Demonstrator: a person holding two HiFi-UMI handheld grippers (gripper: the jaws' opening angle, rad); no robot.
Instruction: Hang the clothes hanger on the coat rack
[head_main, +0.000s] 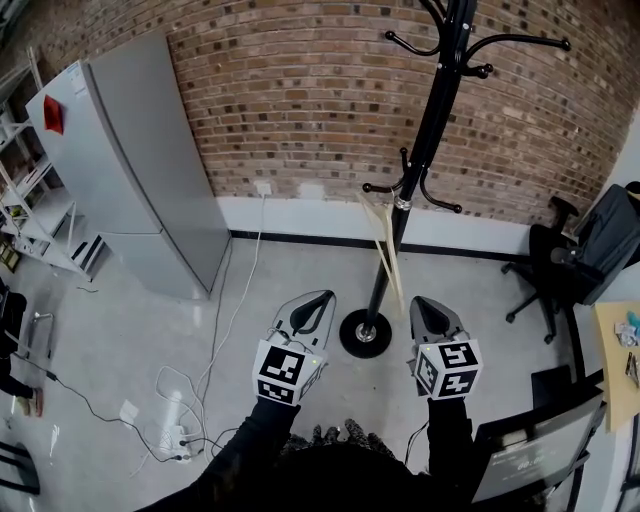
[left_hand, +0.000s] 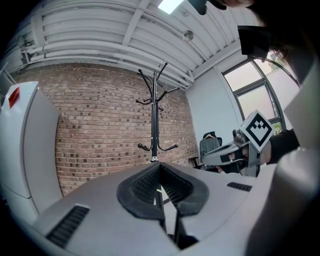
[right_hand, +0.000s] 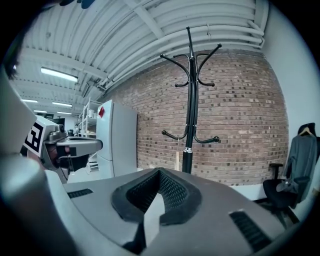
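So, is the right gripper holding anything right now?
No, the right gripper has its jaws shut together with nothing between them, and it faces the coat rack.

Jaws pressed together and empty, the right gripper (right_hand: 159, 172) faces a black coat rack (right_hand: 189, 100) against a brick wall (right_hand: 240, 115).
The rack stands ahead of the jaw tips, slightly to their right, a pale wooden strip (right_hand: 177, 161) just left of its pole. Farther left are a grey cabinet (right_hand: 120, 145) and the left gripper (right_hand: 97, 145); far right, a grey jacket (right_hand: 300, 155) hangs over an office chair (right_hand: 280, 195).
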